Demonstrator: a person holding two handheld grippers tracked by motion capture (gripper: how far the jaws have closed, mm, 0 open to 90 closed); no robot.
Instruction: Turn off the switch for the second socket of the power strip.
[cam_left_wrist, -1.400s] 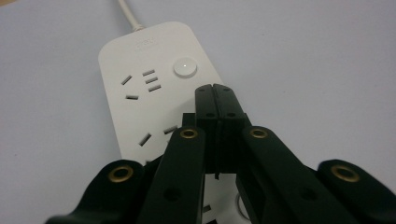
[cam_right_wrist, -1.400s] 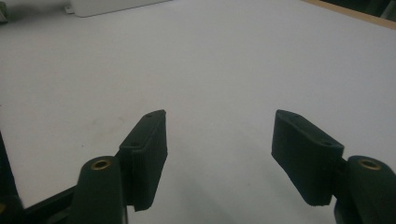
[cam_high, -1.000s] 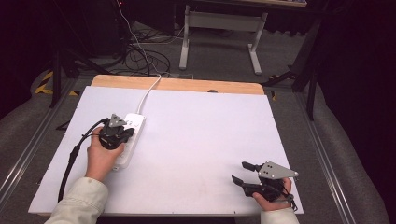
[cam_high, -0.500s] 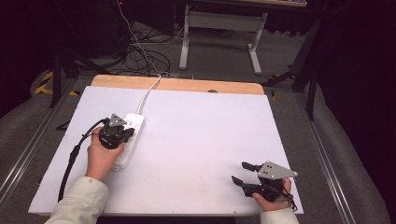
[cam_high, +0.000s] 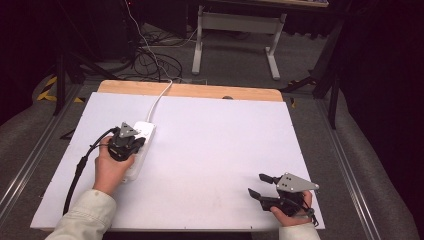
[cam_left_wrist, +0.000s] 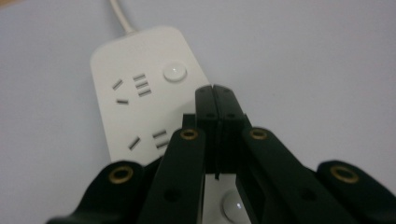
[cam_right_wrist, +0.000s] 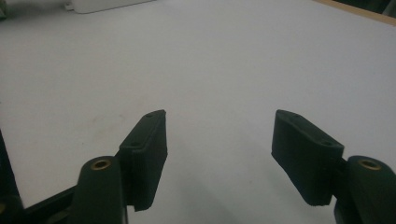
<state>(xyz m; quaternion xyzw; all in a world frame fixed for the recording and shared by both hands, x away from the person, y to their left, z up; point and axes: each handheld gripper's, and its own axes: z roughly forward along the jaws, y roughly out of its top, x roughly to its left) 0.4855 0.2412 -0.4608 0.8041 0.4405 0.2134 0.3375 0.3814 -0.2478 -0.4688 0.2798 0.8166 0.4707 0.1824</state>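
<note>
Left gripper view has the left tool (cam_left_wrist: 215, 100) pinched closed and empty above the power strip (cam_left_wrist: 140, 93) on the counter (cam_high: 225, 150), its round button (cam_left_wrist: 174, 72) apparently unpressed; right tool (cam_right_wrist: 219, 158) waits open.

The left claw (cam_left_wrist: 214, 100) is black, its linkage arms set with brass-coloured rivets and small dark screw holes. A thick black cable (cam_high: 80, 167) trails from it, and a grey three-cornered plate (cam_high: 126, 131) sits on top. The right claw (cam_right_wrist: 219, 140) has black ribbed pads (cam_right_wrist: 147, 156) and a larger grey plate (cam_high: 294, 183). Both sleeves (cam_high: 82, 220) are pale cream.
</note>
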